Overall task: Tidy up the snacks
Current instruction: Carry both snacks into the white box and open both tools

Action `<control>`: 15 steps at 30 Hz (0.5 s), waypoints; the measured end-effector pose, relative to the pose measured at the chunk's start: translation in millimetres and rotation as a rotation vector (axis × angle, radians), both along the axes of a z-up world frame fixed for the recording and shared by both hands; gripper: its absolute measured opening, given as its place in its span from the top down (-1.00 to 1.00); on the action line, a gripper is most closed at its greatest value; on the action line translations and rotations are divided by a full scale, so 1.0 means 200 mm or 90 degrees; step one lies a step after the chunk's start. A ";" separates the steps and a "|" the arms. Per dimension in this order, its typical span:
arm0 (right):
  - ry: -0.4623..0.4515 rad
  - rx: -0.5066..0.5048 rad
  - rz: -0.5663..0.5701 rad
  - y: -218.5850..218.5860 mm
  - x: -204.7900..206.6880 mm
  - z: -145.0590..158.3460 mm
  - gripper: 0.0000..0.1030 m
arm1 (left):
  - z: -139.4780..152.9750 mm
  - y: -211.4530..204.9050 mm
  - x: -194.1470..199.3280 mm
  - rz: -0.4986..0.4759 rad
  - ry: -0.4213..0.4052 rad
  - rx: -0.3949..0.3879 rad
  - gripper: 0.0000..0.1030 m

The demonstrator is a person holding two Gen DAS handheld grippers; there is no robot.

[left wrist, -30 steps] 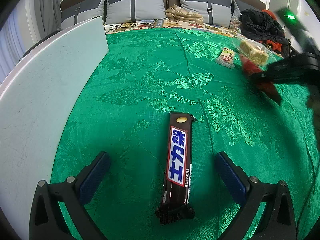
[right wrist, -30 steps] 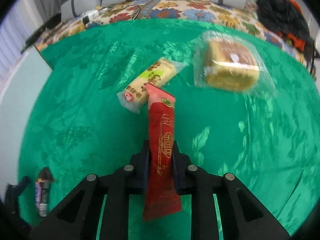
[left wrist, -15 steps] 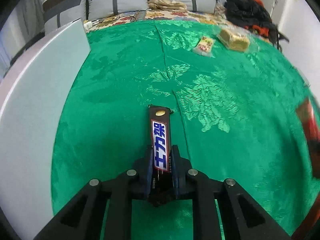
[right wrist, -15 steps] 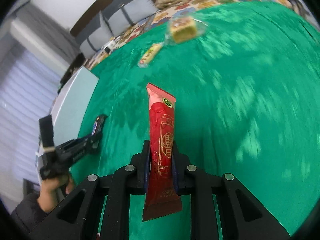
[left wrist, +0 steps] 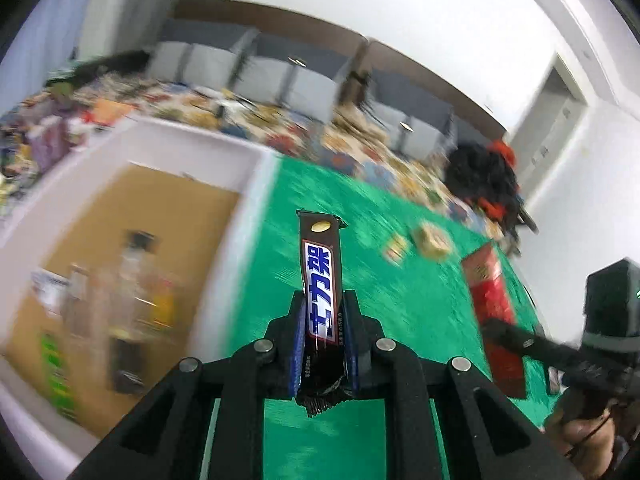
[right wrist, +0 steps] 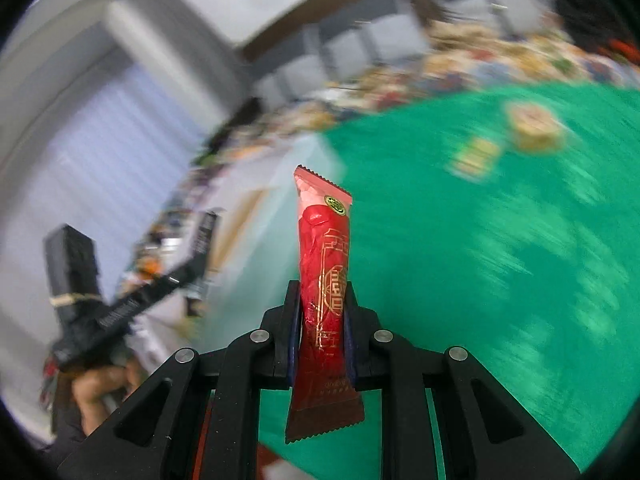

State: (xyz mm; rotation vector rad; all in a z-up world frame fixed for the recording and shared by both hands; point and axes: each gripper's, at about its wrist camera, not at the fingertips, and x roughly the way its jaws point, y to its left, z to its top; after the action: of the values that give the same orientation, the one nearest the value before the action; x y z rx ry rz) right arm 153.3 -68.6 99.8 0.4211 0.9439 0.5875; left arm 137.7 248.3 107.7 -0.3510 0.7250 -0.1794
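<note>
My left gripper (left wrist: 322,316) is shut on a dark chocolate bar (left wrist: 321,280) with a blue and white label, held up in the air beside a white box (left wrist: 256,168). The box's brown floor holds several blurred snacks (left wrist: 132,280). My right gripper (right wrist: 322,304) is shut on a long red snack packet (right wrist: 324,264), also lifted; this packet shows in the left wrist view (left wrist: 490,300) at right. The left gripper with the chocolate bar shows in the right wrist view (right wrist: 200,240) at left.
A green patterned cloth (right wrist: 480,260) covers the bed. A wrapped cake (right wrist: 534,126) and a small yellow-green packet (right wrist: 476,156) lie far off on it; both show in the left wrist view too. Grey cushions (left wrist: 304,80) and dark clothes (left wrist: 484,176) lie at the back.
My left gripper closed on the chocolate bar, lifted it off the cloth and swung left to the box. My right gripper carried the red packet left toward the box too.
</note>
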 end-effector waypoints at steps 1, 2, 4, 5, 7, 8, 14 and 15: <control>-0.011 0.021 0.027 0.14 0.04 0.06 0.63 | 0.02 0.10 0.00 0.025 -0.001 0.011 0.68; -0.015 0.036 0.048 0.25 0.07 0.09 0.63 | 0.02 0.20 0.00 0.051 0.003 0.025 0.68; -0.013 0.062 0.090 0.49 0.13 0.14 0.63 | 0.00 0.37 0.00 0.095 0.017 0.038 0.68; -0.012 0.065 0.108 0.61 0.16 0.14 0.63 | -0.03 0.47 -0.01 0.125 0.025 0.051 0.67; 0.002 0.061 0.139 0.84 0.21 0.10 0.49 | -0.11 0.61 -0.03 0.176 0.051 0.082 0.34; 0.014 0.051 0.142 0.91 0.22 0.07 0.35 | -0.17 0.66 -0.03 0.194 0.076 0.088 -0.29; 0.052 -0.027 0.142 0.98 0.23 -0.15 -0.33 | -0.30 0.77 -0.17 0.263 0.089 0.095 -0.83; 0.037 -0.049 0.136 0.93 0.21 -0.17 -0.34 | -0.29 0.77 -0.19 0.268 0.081 0.095 -0.84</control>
State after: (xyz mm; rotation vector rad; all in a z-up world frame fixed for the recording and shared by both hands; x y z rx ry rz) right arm 195.7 118.1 65.0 0.2706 1.0715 0.7335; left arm 100.6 401.8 49.4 -0.3672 0.7691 0.2954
